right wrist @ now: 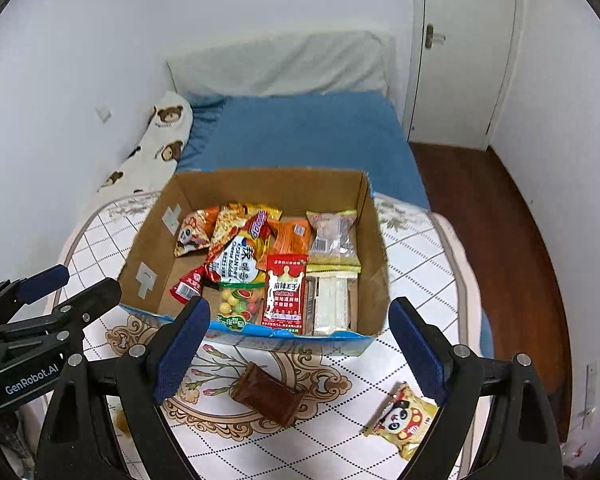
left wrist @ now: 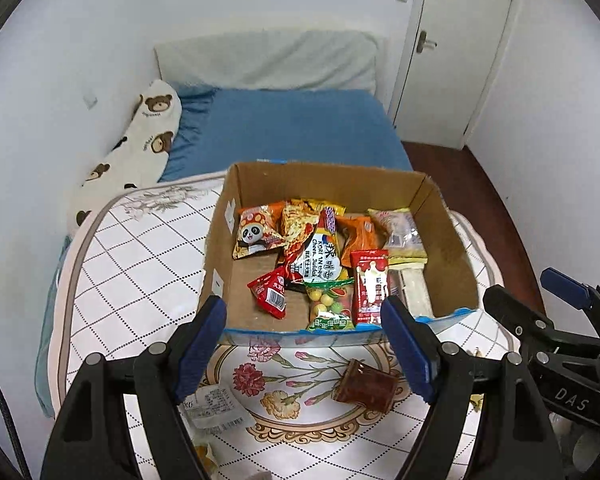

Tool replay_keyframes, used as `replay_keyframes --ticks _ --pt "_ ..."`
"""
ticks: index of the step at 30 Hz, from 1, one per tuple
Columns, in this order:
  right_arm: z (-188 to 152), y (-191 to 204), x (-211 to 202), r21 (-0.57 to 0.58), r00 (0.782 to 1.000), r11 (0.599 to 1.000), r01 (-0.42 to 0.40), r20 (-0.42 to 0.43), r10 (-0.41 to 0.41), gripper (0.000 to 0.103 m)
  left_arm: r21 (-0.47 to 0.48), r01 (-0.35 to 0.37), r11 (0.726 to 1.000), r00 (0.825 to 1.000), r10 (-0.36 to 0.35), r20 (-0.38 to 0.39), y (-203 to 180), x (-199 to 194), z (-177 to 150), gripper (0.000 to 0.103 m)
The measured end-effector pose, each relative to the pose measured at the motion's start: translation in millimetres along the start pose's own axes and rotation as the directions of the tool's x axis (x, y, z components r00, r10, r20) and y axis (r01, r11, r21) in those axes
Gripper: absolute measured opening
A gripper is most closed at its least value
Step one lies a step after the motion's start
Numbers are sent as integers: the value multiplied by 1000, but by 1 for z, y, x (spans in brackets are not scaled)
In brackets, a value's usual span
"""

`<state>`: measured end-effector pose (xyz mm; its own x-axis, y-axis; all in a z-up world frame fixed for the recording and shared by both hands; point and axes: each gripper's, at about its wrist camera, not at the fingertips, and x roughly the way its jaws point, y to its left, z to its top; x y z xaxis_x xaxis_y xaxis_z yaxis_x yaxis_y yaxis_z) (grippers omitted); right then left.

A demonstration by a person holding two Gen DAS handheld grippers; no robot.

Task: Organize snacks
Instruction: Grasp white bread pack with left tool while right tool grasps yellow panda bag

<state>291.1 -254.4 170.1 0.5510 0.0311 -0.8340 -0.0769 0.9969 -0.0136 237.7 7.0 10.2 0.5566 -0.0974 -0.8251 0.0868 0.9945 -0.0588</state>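
Brown wrapped snack [right wrist: 269, 399] near box [right wrist: 256, 334]: light, crinkly, slippery; pinch across its middle. Your left gripper [left wrist: 304, 344] and right gripper [right wrist: 300, 344] gape, empty.

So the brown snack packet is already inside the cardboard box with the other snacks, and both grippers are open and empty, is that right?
Not quite. The brown snack packet lies outside the cardboard box, on the patterned cloth in front of it, as the right wrist view shows. The rest holds: the left gripper and right gripper are open and empty.
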Motion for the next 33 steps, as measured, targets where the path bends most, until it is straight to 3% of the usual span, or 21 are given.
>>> replay_keyframes --ticks 7,12,17,21,24,27,31,33 --pt "-10 2 -45 5 997 1000 -6 82 5 93 -9 6 1000 998 -5 69 -4 -41 -14 79" --pt "-17 -3 -58 32 996 999 -31 90 28 98 -13 -14 1000 995 15 100 -5 -52 -19 101" --pt "-29 -32 -44 100 999 995 -18 38 14 99 -40 12 999 999 -11 37 1 -30 -25 103" --pt "-54 -71 -1 159 995 986 43 -97 -28 99 -23 -42 999 999 42 -16 1 -3 -43 103" --pt "-81 -107 48 235 971 968 88 -238 -31 99 2 -104 995 992 104 -70 3 27 -63 103" --pt "-116 -146 102 357 928 926 122 -372 21 99 -10 -141 990 980 138 -146 11 56 -83 103" --pt "-152 -169 146 446 884 882 152 -461 81 99 -29 -178 984 954 165 -252 27 89 -111 103" --pt "-165 -173 159 484 874 861 158 -474 106 96 -46 -184 982 942 163 -295 36 99 -122 103"
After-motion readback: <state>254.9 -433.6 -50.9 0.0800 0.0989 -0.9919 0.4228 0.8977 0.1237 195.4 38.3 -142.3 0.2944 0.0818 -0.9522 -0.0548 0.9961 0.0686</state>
